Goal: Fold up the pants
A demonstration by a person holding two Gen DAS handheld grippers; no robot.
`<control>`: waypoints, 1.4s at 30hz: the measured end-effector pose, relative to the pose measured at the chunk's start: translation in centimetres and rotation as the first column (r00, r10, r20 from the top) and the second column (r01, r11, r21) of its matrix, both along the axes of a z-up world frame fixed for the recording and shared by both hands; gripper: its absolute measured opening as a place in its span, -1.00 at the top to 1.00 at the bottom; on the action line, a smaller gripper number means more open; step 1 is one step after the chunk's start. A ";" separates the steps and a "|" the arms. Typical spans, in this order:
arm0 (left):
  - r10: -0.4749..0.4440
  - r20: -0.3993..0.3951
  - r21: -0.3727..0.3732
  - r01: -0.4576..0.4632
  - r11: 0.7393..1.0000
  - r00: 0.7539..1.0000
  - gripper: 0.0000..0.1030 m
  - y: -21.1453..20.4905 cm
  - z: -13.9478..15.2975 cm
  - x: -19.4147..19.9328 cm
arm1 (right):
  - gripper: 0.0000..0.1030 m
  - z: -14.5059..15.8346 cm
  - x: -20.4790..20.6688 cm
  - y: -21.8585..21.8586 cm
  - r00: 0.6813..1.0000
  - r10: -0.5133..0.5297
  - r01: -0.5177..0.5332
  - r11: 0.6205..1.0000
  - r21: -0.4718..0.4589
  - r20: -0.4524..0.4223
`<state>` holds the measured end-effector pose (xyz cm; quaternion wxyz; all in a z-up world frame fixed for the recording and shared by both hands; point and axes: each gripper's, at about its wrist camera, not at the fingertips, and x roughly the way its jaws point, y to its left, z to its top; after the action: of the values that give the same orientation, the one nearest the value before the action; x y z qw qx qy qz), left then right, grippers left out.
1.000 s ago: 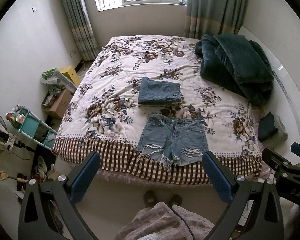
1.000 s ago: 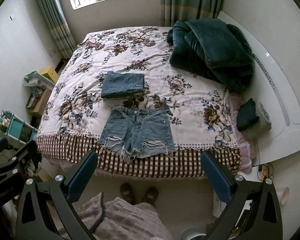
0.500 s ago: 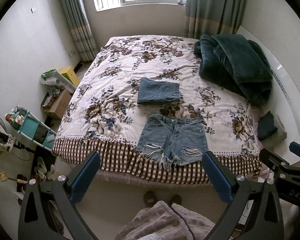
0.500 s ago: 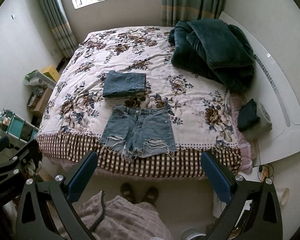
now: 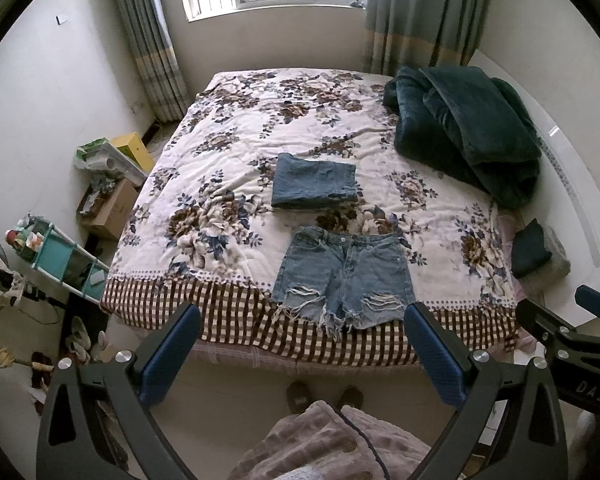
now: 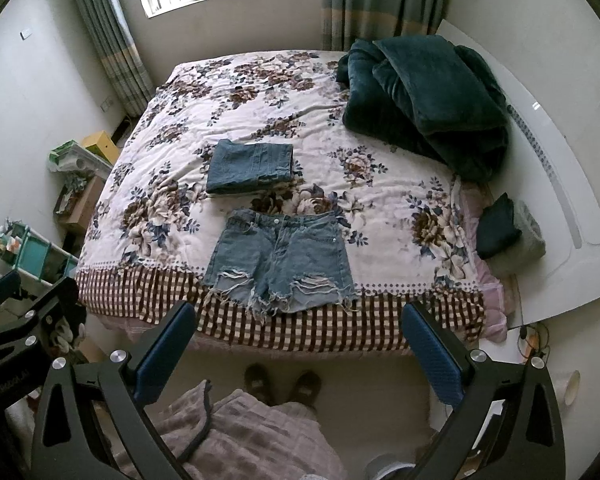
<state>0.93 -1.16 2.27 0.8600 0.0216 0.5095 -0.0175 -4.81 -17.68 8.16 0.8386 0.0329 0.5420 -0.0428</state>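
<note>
Light blue ripped denim shorts (image 5: 342, 276) lie flat and unfolded at the near edge of the floral bed (image 5: 228, 184), waistband away from me; they also show in the right wrist view (image 6: 280, 260). A darker pair of jeans, folded (image 5: 314, 180), lies just beyond them, also in the right wrist view (image 6: 250, 166). My left gripper (image 5: 300, 348) is open and empty, held high above the floor in front of the bed. My right gripper (image 6: 298, 346) is open and empty, likewise short of the bed.
A dark green blanket (image 5: 464, 132) is heaped at the far right of the bed. A small dark and grey bundle (image 5: 538, 252) lies at the right edge. Boxes (image 5: 112, 200) and a teal shelf (image 5: 56, 260) stand on the floor left. Feet in slippers (image 6: 282, 384) stand below.
Both grippers have shifted only slightly; the view has barely drifted. The clothes have not moved.
</note>
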 end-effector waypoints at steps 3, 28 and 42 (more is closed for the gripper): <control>0.000 -0.003 -0.008 0.000 1.000 1.000 -1.00 0.6 -0.5 0.7 | -1.00 -0.5 0.4 1.1 1.000 -0.011 0.011 1.000 0.003 -0.007; -0.038 -0.200 0.050 0.049 0.998 0.979 -1.00 -3.6 -23.8 15.6 | -1.00 -25.8 15.4 -5.0 0.970 -0.175 0.180 0.984 0.011 -0.171; 0.119 -0.394 0.075 -0.097 0.992 0.912 -1.00 -15.3 -45.4 23.1 | -0.99 -47.6 30.4 -19.0 0.919 0.043 0.001 0.994 0.111 -0.391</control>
<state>24.05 -16.46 -43.13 0.7375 0.0123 0.6741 0.0398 25.58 -36.69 -39.49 0.7103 0.0636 0.7010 -0.0097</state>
